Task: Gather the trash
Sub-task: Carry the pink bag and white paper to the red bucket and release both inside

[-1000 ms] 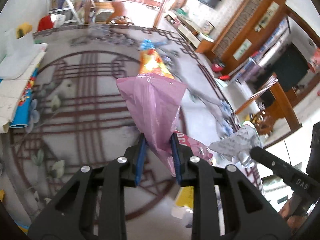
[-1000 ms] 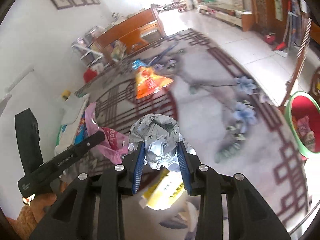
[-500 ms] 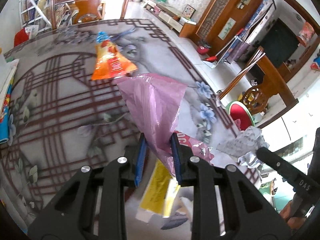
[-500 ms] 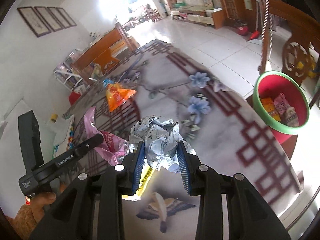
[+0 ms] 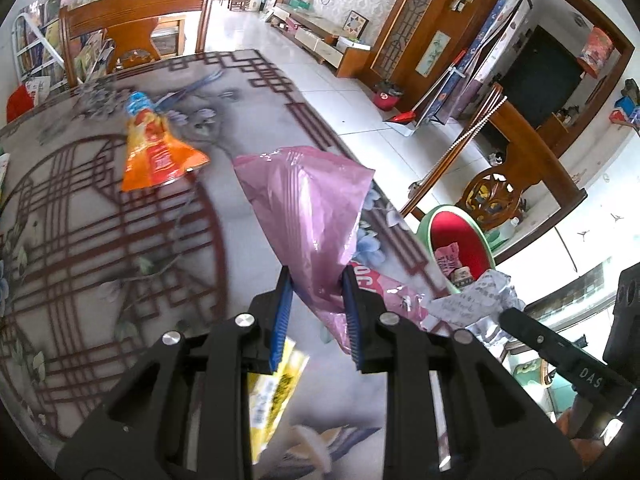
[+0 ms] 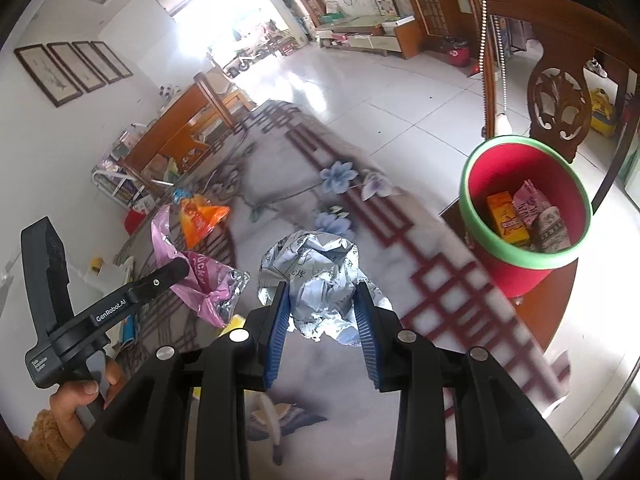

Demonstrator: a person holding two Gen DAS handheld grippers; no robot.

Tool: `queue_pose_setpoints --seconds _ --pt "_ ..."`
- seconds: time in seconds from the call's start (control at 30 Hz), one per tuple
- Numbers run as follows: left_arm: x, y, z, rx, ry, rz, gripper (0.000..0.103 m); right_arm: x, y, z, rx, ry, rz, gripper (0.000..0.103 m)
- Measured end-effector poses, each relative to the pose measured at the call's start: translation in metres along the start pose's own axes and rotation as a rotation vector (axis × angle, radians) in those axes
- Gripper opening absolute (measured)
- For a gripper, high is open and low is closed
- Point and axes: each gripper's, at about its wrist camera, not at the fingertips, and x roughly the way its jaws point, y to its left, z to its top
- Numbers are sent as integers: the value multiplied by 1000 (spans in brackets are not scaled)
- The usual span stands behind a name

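My left gripper [image 5: 316, 312] is shut on a pink snack bag [image 5: 308, 216], held up above the patterned table [image 5: 100, 240]. My right gripper [image 6: 322, 312] is shut on a crumpled ball of printed paper [image 6: 316, 276]. From the right wrist view, the left gripper [image 6: 168, 276] and its pink snack bag [image 6: 200, 276] show at the left. A red bin with a green rim [image 6: 524, 216] stands past the table's right edge, with several wrappers inside; the red bin [image 5: 460, 240] also shows in the left wrist view. An orange snack bag [image 5: 156, 156] lies on the table farther off.
A yellow wrapper [image 5: 272, 392] lies on the table under my left gripper. Carved wooden chairs [image 6: 560, 96] stand behind the bin and at the table's far end [image 5: 132, 28]. White tiled floor [image 6: 380, 92] spreads beyond the table. A hand [image 6: 80, 392] grips the left tool.
Both grippers have swept sideways over the table with their loads still held. The red bin has come into view and grown nearer; the orange bag has slid off to the left.
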Motion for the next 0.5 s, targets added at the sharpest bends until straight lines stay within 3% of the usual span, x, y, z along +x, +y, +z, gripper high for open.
queue_pose_setpoints --seconds 0.5 --pt "44 -79 23 47 10 -49 24 -12 -72 42 45 -18 -15 33"
